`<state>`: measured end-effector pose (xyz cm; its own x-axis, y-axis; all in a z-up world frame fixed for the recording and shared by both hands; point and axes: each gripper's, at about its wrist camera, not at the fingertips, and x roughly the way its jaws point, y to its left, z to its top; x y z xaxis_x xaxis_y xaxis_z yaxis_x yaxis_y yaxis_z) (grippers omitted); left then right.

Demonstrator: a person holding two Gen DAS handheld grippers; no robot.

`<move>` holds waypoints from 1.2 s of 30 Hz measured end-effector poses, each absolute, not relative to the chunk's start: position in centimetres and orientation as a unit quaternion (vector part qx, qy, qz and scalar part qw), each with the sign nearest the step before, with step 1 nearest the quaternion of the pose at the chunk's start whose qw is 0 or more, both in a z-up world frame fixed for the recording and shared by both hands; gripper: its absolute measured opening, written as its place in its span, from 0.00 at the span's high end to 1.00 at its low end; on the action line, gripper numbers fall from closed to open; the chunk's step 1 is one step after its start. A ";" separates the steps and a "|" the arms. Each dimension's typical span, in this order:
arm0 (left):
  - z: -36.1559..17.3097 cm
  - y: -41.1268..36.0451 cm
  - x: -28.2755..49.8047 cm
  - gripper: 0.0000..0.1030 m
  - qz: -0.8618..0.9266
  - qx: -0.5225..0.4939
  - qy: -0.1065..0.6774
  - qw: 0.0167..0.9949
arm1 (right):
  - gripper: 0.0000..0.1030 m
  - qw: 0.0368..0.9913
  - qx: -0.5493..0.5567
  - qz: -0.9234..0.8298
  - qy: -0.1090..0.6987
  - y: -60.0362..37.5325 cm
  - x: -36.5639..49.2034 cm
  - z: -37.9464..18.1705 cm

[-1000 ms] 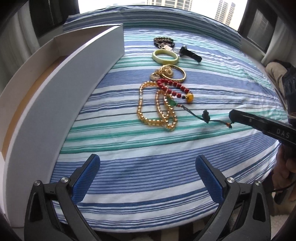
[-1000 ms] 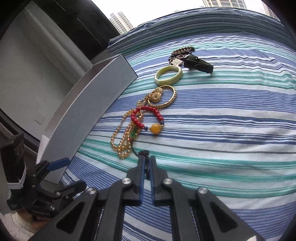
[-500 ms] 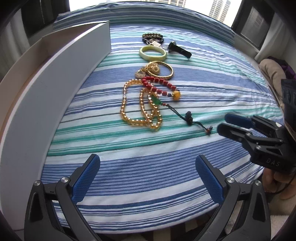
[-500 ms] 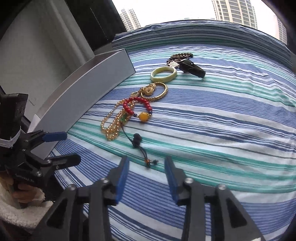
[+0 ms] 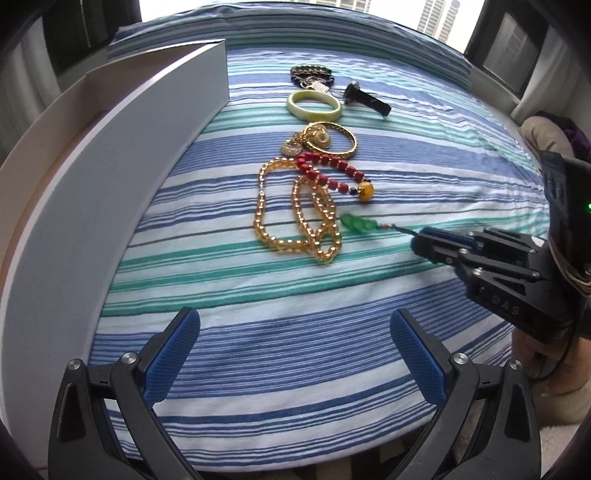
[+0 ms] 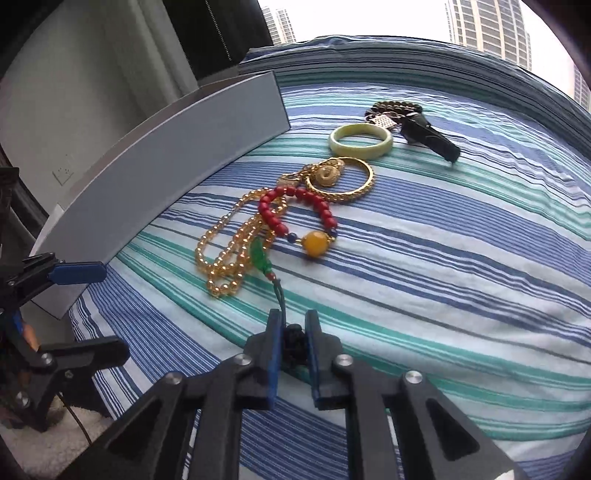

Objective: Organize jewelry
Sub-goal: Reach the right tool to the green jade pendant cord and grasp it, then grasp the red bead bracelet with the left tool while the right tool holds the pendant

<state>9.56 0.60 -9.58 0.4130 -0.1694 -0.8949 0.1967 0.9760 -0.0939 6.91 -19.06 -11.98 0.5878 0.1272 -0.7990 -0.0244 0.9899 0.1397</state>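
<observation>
Striped bedspread (image 5: 295, 314); tall buildings (image 6: 487, 26) outside window; wall socket (image 6: 62, 172) on left.

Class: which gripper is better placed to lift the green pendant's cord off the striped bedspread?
Right gripper: its jaws are closing around the cord's dark knot. The left gripper hangs open, short of the jewelry.

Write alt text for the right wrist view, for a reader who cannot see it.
The right gripper is closing its blue-padded jaws around the dark knotted cord of a green pendant on a striped bedspread. Beyond lie amber beads, a red bead bracelet, a gold bangle and a pale green bangle, beside a grey box.
</observation>
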 end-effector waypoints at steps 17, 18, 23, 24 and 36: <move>-12.8 -10.0 20.2 0.50 -0.276 0.207 0.516 0.784 | 0.87 0.889 0.187 -0.011 0.417 -25.5 -1.9 -8.9; -13.2 -9.9 20.5 0.54 -0.274 0.201 0.524 0.781 | 0.87 0.890 0.189 -0.009 0.414 -25.4 -2.2 -8.7; -13.1 -9.9 20.2 0.85 -0.275 0.191 0.526 0.782 | 0.87 0.894 0.190 -0.010 0.405 -25.6 -2.7 -8.0; -13.1 -10.2 20.0 0.85 -0.272 0.193 0.522 0.785 | 0.87 0.895 0.191 -0.012 0.404 -25.8 -2.7 -7.9; -1.6 -1.4 16.0 0.85 -0.264 -0.052 0.469 0.842 | 0.87 0.903 0.189 0.029 0.386 -24.9 -0.4 -3.2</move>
<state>16.04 -1.44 -1.63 0.4217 -0.4926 -0.7612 0.3946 0.8556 -0.3351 -0.37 -24.89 -3.21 0.7004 0.1983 -0.6856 0.0932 0.9270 0.3633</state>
